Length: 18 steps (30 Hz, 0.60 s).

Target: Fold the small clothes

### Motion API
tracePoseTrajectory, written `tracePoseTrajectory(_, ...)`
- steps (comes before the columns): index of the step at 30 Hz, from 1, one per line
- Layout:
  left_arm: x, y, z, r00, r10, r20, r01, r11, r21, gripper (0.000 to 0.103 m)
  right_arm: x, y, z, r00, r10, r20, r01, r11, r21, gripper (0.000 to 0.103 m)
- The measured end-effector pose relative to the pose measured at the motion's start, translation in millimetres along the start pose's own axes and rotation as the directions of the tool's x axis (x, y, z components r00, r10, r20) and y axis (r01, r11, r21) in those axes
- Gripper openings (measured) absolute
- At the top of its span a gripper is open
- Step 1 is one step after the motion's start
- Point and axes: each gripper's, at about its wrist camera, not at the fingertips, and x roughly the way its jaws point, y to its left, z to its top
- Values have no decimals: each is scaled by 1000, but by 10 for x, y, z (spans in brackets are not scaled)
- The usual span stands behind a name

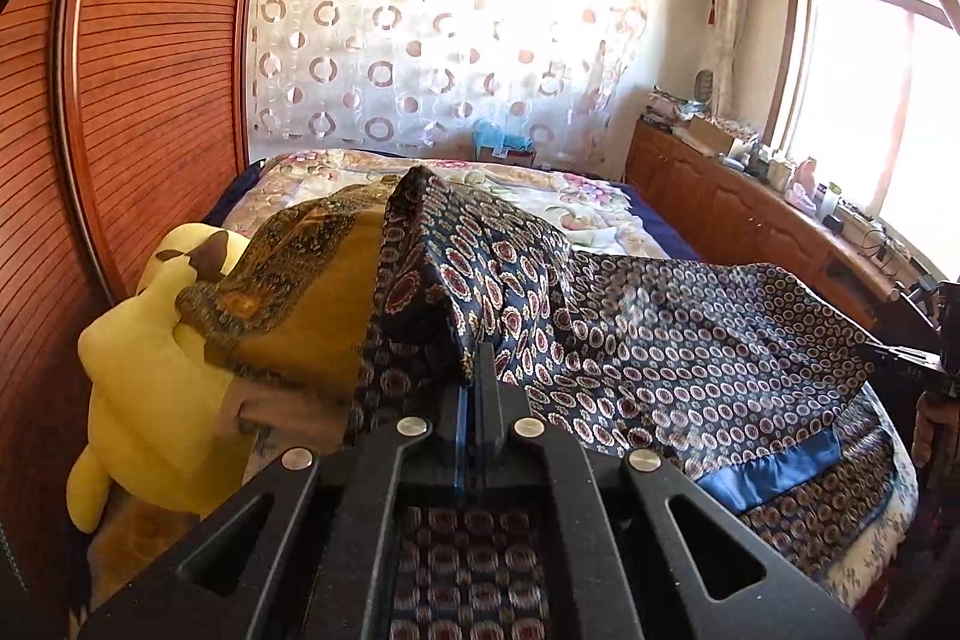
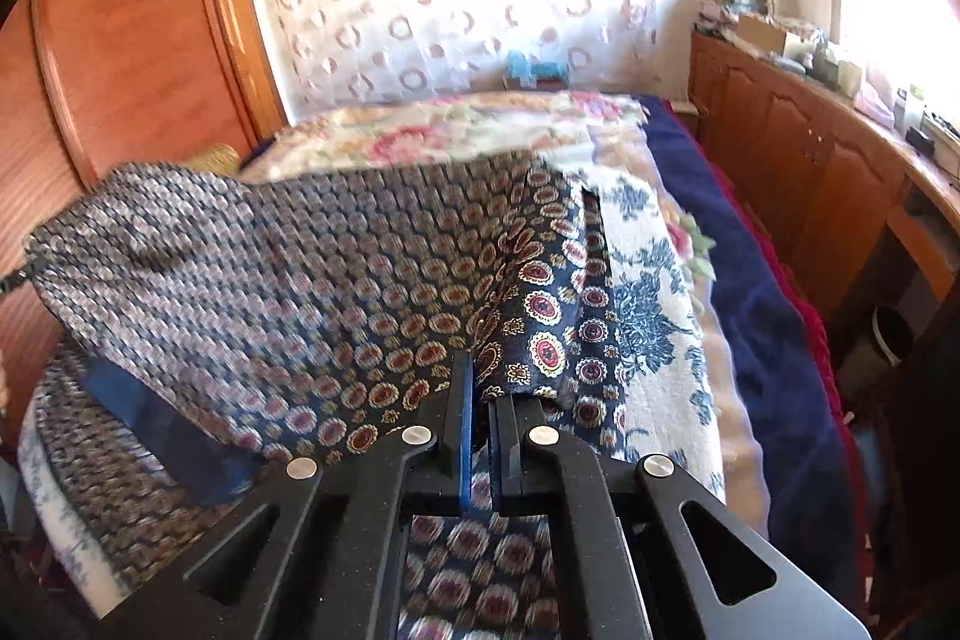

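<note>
Bed (image 1: 606, 214): floral quilt on top, dark blue cover along the right edge, wardrobe at the left edge, low wooden cabinet beyond the right edge.
Wardrobe (image 1: 150, 100): slatted red-brown doors, upright beside the bed's left edge.
Patterned cloth (image 1: 690, 340): navy with red and cream medallions and a blue band, lifted off the near end of the bed, stretched between both grippers, sagging in the middle, lower part draped over the near edge.
Yellow plush toy (image 1: 144, 388): at the near left corner of the bed, against the wardrobe, partly covered by an ochre paisley scarf (image 1: 300, 304).
Left gripper (image 1: 477, 370): raised above the near left part of the bed, pointing toward the far wall; jaws closed almost together on a bunched fold of the patterned cloth, fabric also hanging beneath the frame.
Right gripper (image 2: 480, 388): raised at similar height over the near right part of the bed, pointing toward the far wall; jaws pinched on the cloth's other corner, a narrow gap filled by fabric; seen as a dark shape at the right edge of the left wrist view.
</note>
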Motion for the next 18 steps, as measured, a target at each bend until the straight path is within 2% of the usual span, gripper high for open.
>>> tracePoseTrajectory(4,-204,24,-201,1000,-20,-4,20,1000,-18,3,-290,20,-122,999,22,29,-22,1000,-7,4)
tracePoseTrajectory(8,-357,58,-380,999,-33,-14,33,999,-34,3,-489,16,-318,999,32,21,-32,999,-18,3)
tracePoseTrajectory(14,-431,138,-602,998,-8,-57,6,999,-49,3,-639,-20,-494,1000,28,5,-28,999,-23,4)
tracePoseTrajectory(18,-355,196,-726,995,27,-100,-32,999,-41,3,-579,-63,-516,1000,10,-26,-11,1000,-25,4)
